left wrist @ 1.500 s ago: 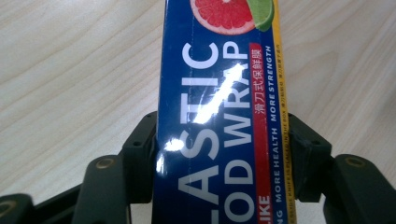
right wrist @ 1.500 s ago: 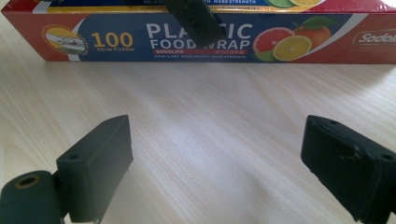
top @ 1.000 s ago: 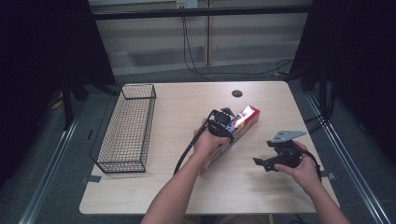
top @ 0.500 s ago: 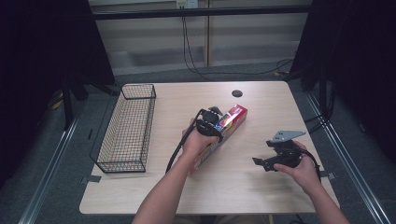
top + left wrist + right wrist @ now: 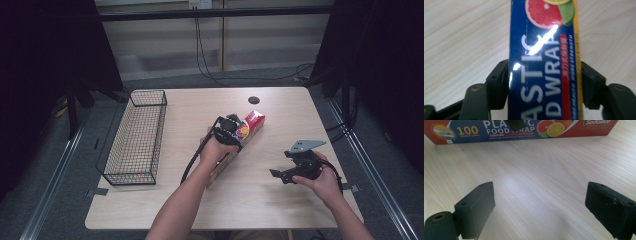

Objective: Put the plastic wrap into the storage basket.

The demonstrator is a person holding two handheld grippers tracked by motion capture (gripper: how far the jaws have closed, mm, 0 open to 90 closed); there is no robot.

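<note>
While the box's printed face is read in full from the right claw view, the left claw (image 5: 544,82) view shows one plastic wrap box (image 5: 544,62) between its jaws, just opened, pads at its sides. One box lies mid-surface (image 5: 280,210). The right claw (image 5: 541,212) is held wide open, empty. One wire basket (image 5: 135,137) stands well left.

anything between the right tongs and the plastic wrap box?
Nothing: in the right gripper view, bare table runs from the open right tongs to the plastic wrap box.
</note>
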